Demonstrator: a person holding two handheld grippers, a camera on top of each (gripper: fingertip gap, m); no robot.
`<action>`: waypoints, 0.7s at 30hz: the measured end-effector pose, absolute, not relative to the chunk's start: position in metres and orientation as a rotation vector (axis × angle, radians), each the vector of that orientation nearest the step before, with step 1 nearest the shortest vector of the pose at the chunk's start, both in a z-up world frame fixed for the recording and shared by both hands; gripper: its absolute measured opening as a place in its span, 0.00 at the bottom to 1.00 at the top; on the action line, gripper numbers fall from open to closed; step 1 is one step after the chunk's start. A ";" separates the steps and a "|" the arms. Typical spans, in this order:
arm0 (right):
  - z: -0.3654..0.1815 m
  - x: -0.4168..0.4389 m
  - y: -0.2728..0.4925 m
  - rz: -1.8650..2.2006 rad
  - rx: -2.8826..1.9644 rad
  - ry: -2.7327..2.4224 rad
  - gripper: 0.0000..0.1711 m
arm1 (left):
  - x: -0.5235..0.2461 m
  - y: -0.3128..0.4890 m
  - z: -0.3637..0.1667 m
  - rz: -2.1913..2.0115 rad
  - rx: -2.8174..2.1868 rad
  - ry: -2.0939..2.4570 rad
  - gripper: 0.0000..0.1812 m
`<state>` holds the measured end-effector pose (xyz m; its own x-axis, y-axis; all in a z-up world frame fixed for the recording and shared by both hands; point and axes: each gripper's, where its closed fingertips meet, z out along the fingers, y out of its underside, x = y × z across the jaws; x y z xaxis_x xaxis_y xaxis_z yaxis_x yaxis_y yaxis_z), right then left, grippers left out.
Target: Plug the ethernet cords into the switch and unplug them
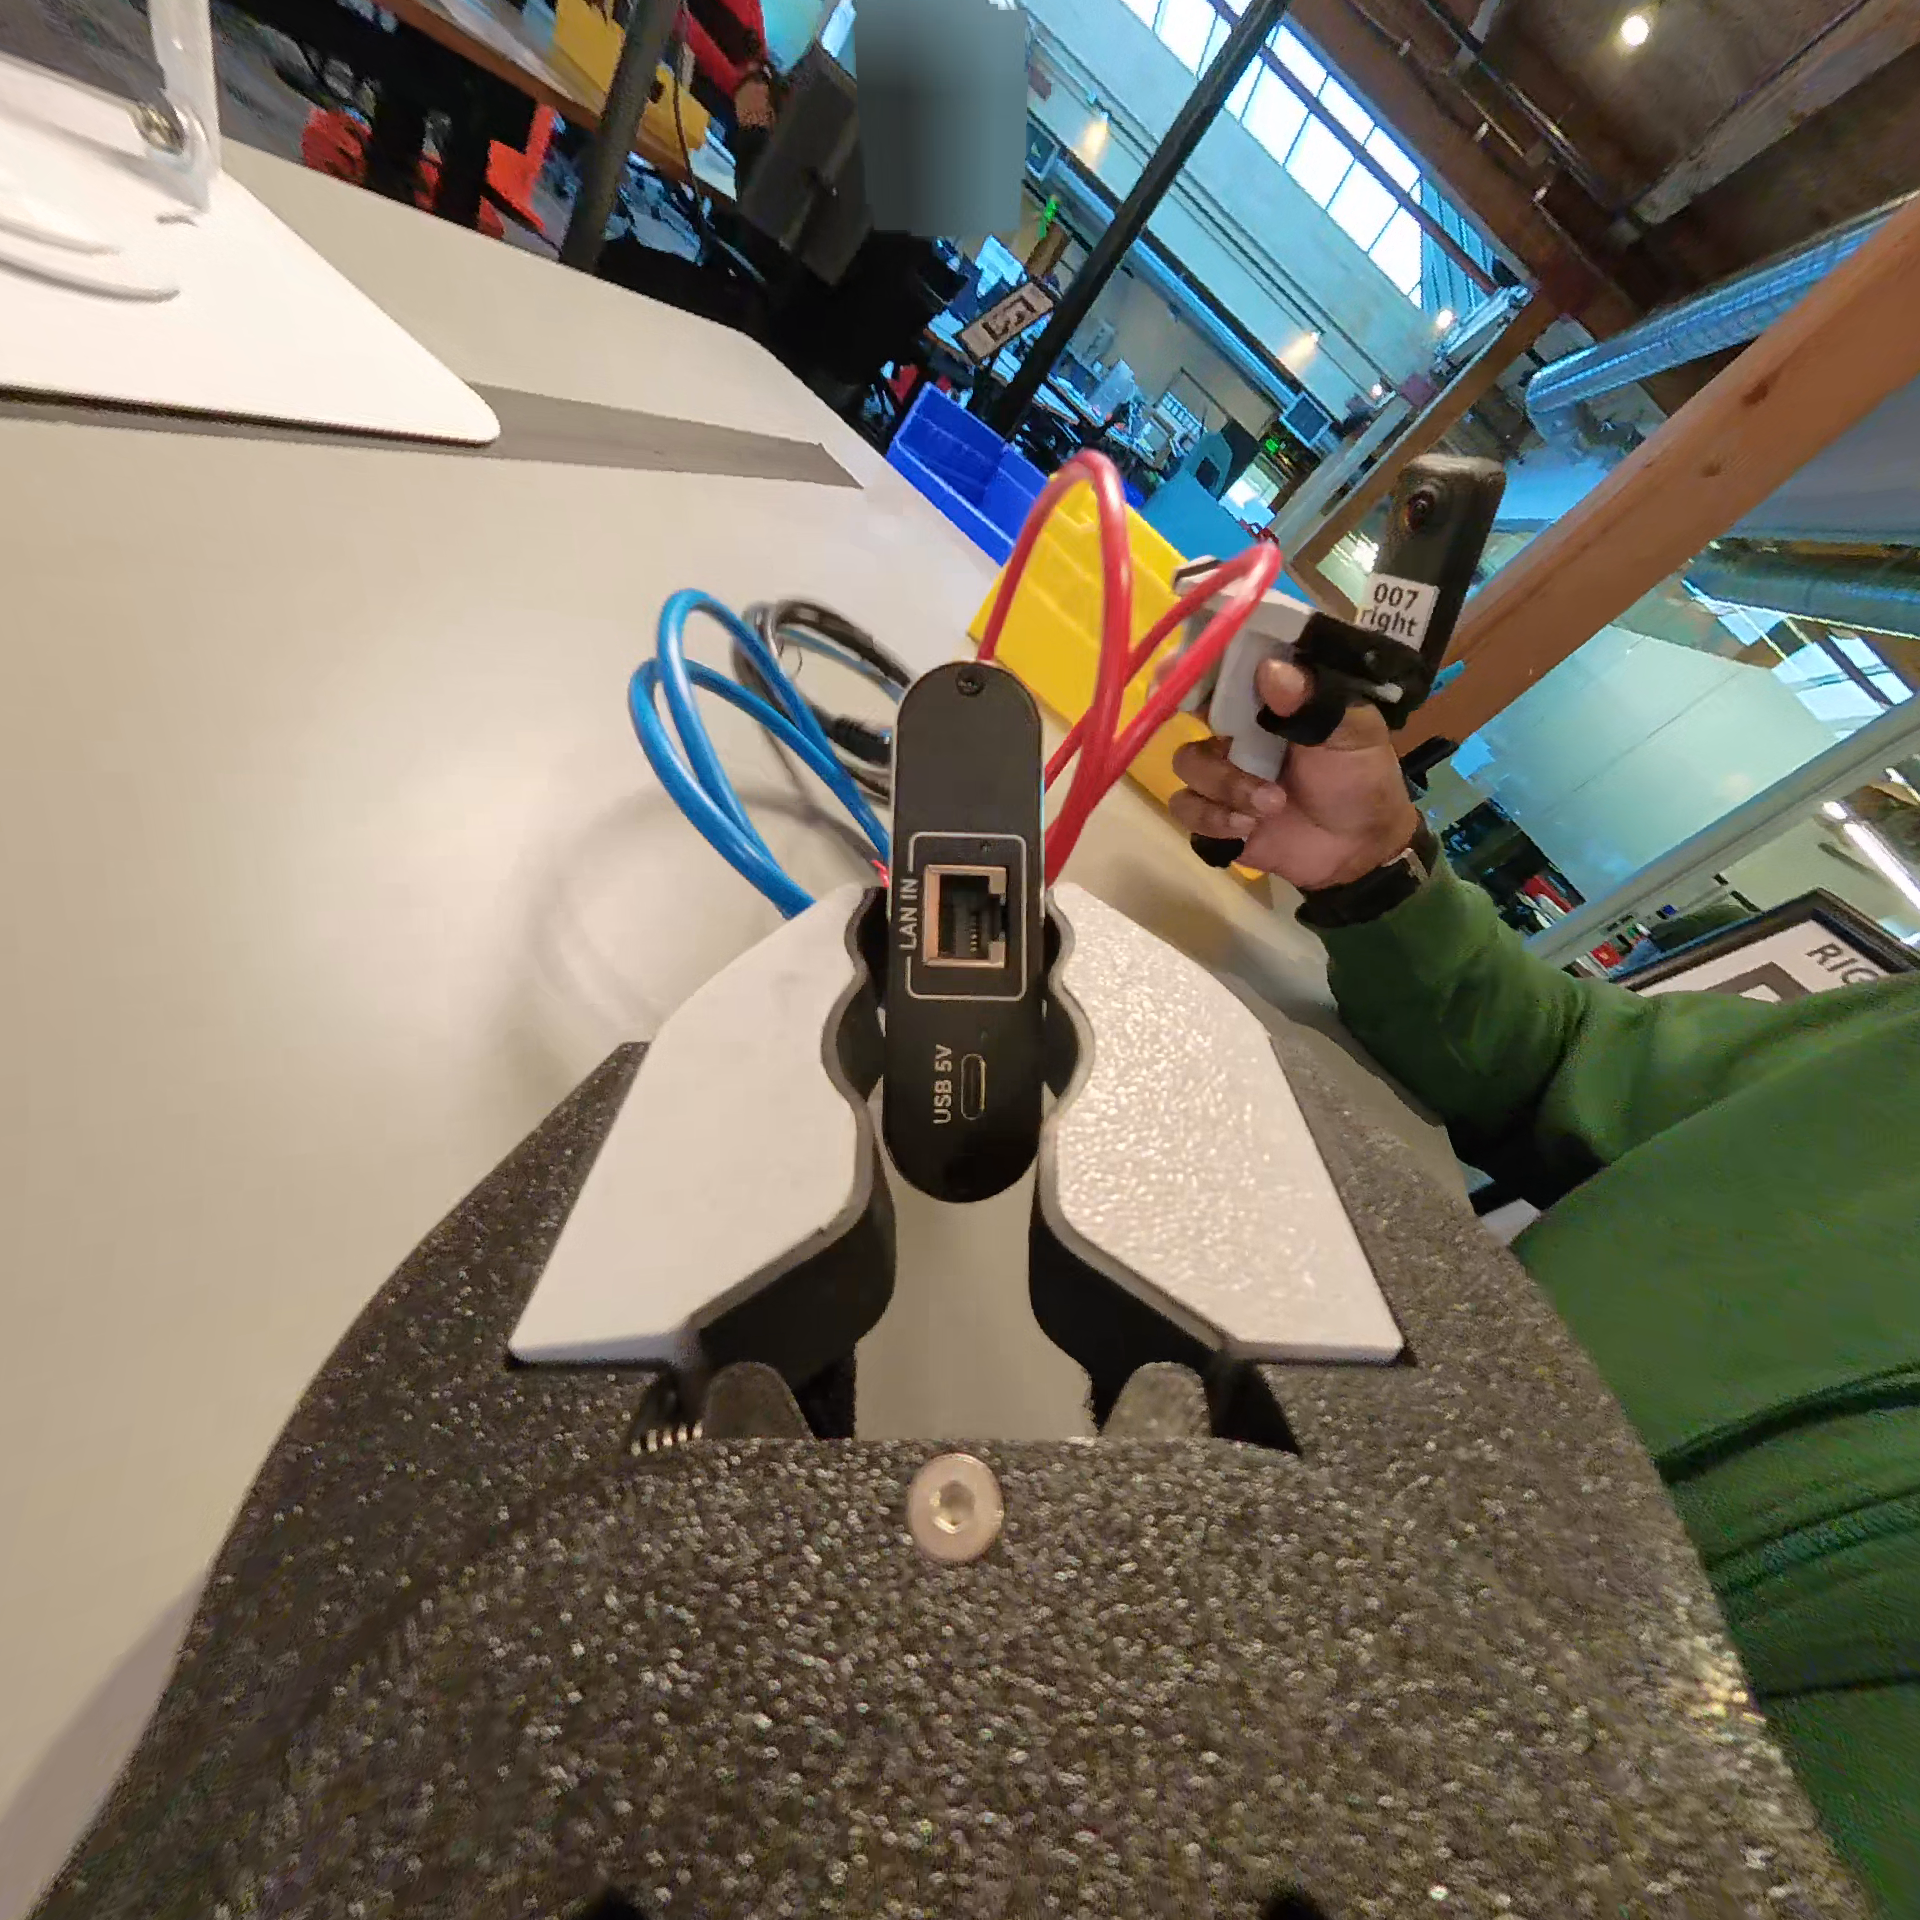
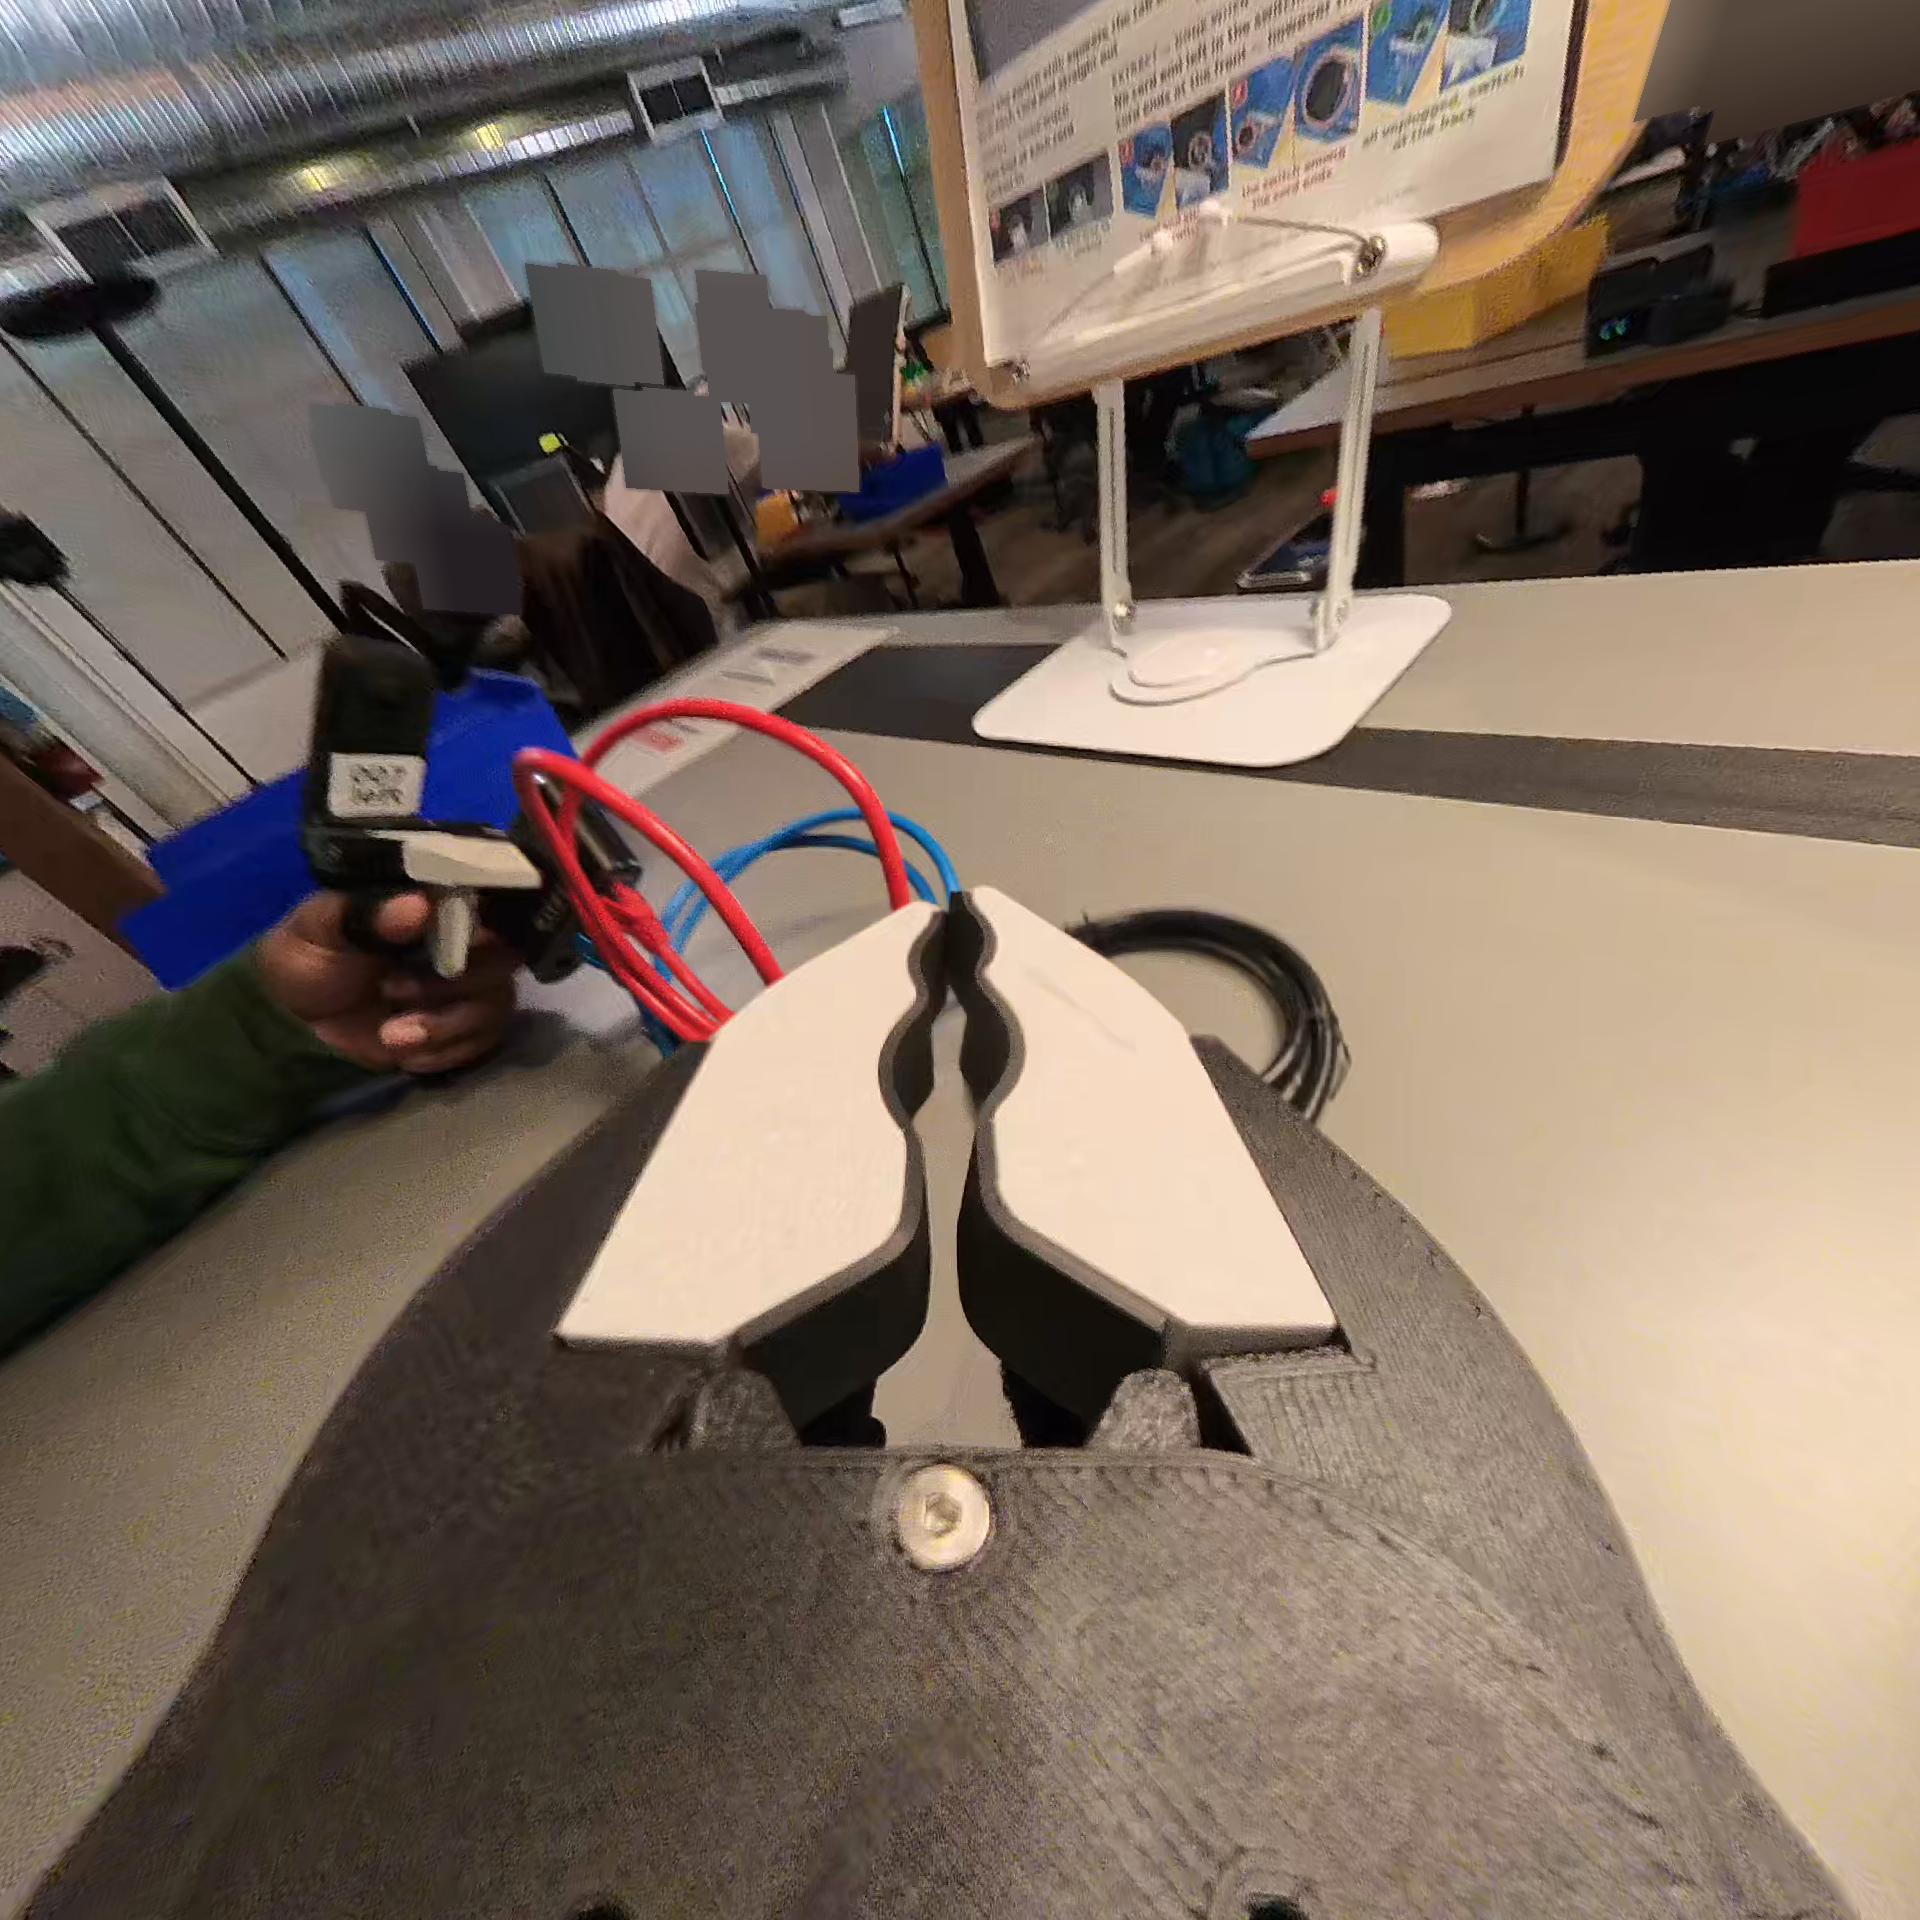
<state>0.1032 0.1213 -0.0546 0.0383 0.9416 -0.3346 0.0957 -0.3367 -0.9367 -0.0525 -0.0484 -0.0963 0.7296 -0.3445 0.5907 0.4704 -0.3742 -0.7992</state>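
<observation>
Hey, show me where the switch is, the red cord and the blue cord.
switch (image 1: pixel 966 790), left wrist view, on its black end face above the network socket.
red cord (image 1: pixel 1112 623), left wrist view, on the tall loop behind the switch.
blue cord (image 1: pixel 707 748), left wrist view, on the coil lying on the table.

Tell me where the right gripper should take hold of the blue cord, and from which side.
Judging from the frames: grip the blue cord right at its end, where the right gripper has its tips pinched shut on it now, coming along the end's own line. The rest is loose loops over the table and would flex. The left gripper steadies the black switch.
</observation>
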 end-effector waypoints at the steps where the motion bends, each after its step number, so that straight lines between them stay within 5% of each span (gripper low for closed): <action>1: -0.061 0.103 0.124 1.327 -1.573 -1.115 0.00 | -0.053 -0.050 -0.097 -0.877 -1.765 -0.099 0.15; 4: -0.077 0.102 0.138 1.096 -1.597 -1.186 0.02 | -0.057 -0.052 -0.100 -0.894 -1.781 -0.114 0.15; 14: -0.132 0.068 0.099 0.887 -1.564 -1.865 0.40 | -0.077 -0.061 -0.098 -0.961 -1.749 -0.167 0.15; 21: -0.171 0.053 0.118 0.426 -1.590 -2.293 0.41 | -0.100 -0.070 -0.095 -0.933 -1.704 -0.223 0.15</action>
<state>0.0531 0.1180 -0.1714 -0.3310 0.9394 0.0891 0.8449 0.3371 -0.4154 -0.1003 -0.0700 -0.0947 0.6693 -0.3054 0.6773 0.5789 -0.3570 -0.7330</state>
